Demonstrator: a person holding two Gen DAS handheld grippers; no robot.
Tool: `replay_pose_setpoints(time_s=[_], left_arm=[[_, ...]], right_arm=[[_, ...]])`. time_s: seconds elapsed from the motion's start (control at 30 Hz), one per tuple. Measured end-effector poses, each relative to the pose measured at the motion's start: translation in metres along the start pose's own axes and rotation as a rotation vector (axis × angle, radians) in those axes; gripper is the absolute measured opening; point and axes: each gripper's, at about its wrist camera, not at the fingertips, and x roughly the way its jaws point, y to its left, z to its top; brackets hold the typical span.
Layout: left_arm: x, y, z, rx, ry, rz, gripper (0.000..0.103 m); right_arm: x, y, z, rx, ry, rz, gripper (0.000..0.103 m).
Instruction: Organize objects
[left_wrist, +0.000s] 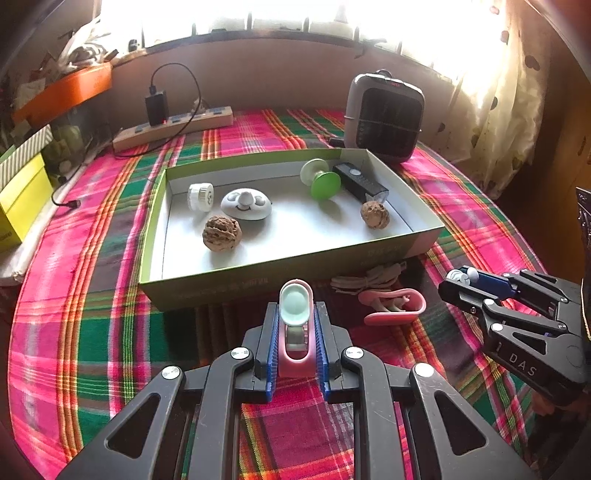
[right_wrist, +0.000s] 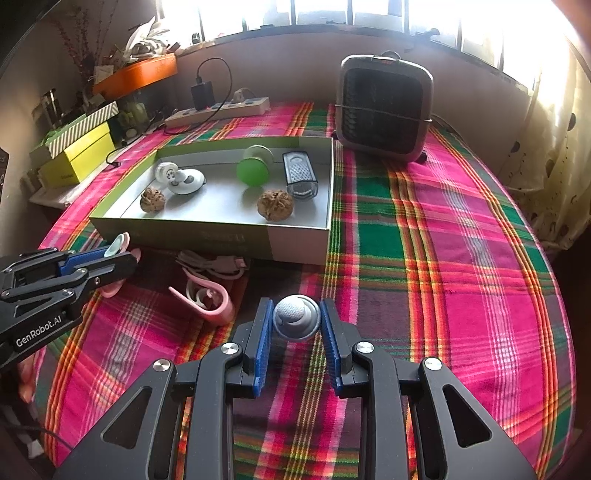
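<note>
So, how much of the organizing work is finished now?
Done: two walnuts, a green toy and other items lie in the box. In hand: left gripper holds a pink clip, right gripper a grey knob. Left: the pink holder and cable on the cloth.

left hand-held gripper (left_wrist: 295, 325) clamping pink clip (left_wrist: 296, 332) (mint-capped), green box (left_wrist: 295, 269) beyond

It was a lived-in room of a home. A bright plaid cloth (right_wrist: 443, 229) covered the counter, which stood under a sunlit window with a spotted curtain (left_wrist: 506, 110). A small space heater (right_wrist: 384, 107) and a power strip (left_wrist: 173, 129) with a charger plugged in sat at the back, beside cluttered shelves holding an orange tray (right_wrist: 136, 74) and yellow boxes (right_wrist: 77, 155).
</note>
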Motion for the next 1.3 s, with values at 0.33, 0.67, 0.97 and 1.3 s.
replay_pose_setpoints(time_s=[0.33,0.67,0.97,1.3], left_arm=[[-0.011,0.004,0.001,-0.007,-0.023,-0.008,0.016],[-0.017,0.012,0.007,-0.026,-0.043,-0.015,0.016],[-0.018,0.018,0.017,-0.035,-0.058,-0.014,0.016],[-0.009,0.024,0.031,-0.043,-0.060,-0.018,0.016]], right_arm=[[-0.006,0.007,0.005,-0.011,-0.021,0.014,0.027],[-0.010,0.014,0.018,-0.033,-0.045,0.038,0.027],[-0.007,0.020,0.036,-0.045,-0.063,0.067,0.027],[0.006,0.027,0.057,-0.066,-0.065,0.087,0.027]])
